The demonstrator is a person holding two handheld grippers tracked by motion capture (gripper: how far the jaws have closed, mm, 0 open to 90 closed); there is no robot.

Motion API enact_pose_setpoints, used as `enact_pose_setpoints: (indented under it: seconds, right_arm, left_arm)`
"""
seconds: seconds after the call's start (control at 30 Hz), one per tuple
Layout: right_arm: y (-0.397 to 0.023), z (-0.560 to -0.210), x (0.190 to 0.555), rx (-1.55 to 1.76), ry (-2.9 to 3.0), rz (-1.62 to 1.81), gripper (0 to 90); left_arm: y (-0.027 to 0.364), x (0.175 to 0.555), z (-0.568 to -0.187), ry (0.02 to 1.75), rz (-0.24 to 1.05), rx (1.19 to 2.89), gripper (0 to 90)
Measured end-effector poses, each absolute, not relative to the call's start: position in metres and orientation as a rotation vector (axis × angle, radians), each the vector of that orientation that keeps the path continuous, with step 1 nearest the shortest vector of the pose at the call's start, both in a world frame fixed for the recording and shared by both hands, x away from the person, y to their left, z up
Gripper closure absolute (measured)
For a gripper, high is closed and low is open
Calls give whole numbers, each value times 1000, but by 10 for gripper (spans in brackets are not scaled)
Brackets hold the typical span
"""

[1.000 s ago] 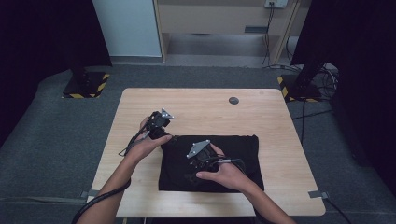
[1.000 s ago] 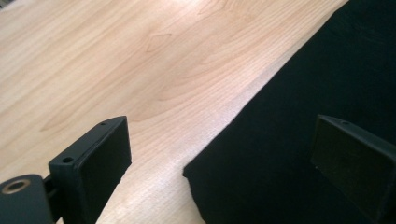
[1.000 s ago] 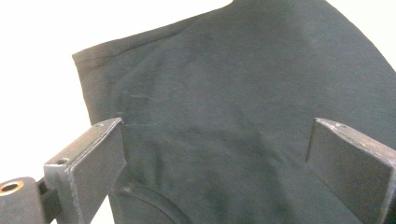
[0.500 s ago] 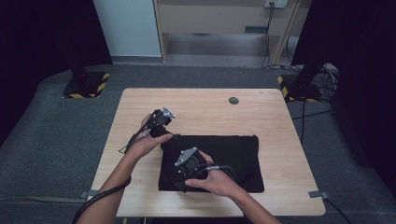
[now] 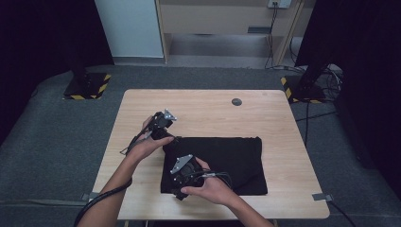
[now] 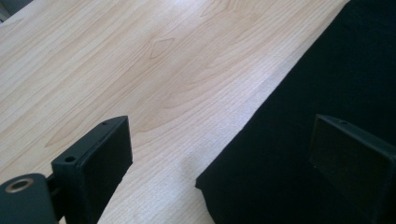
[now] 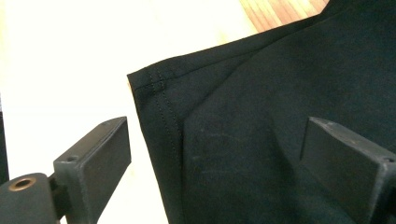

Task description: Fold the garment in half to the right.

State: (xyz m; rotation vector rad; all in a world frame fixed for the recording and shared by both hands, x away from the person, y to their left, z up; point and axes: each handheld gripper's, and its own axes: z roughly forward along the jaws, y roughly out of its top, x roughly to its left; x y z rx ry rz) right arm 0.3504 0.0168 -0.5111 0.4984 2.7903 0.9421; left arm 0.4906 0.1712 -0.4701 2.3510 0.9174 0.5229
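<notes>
Black cloth, table's near edge: I held left gripper and right gripper wide open over its left corners, gripping nothing.

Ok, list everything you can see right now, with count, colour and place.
cloth: 1, black, folded flat on the near middle of the table
table: 1, light wood, centre of the high view
disc: 1, small and dark, far side of the table, right of centre
stand bases: 2, black with yellow stripes, on the floor off the far table corners
carpet: grey, around the table
left gripper: 1, black, open, one jaw over wood and one over the cloth's far left corner
right gripper: 1, black, open, astride the cloth's near left corner
hands: 2, one on each gripper
</notes>
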Motion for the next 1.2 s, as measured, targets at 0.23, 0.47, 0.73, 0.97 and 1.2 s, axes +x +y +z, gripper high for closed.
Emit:
enact_pose_setpoints:
  seconds: [0.23,0.47,0.73,0.97,1.2]
  right_arm:
    - [16,-512,349,524,2787,944,136]
    - [18,-515,346,524,2799,949,182]
    - [31,-514,341,496,2803,965,230]
    - [44,-522,340,489,2819,927,230]
    - [46,-527,342,536,2799,932,242]
  left_arm:
    - [179,498,-479,932,518,2342,83]
    - [179,500,-494,919,491,2382,110]
    - [185,507,-504,972,497,2372,122]
    - [183,508,-510,965,483,2386,126]
    - [180,510,-515,972,468,2393,138]
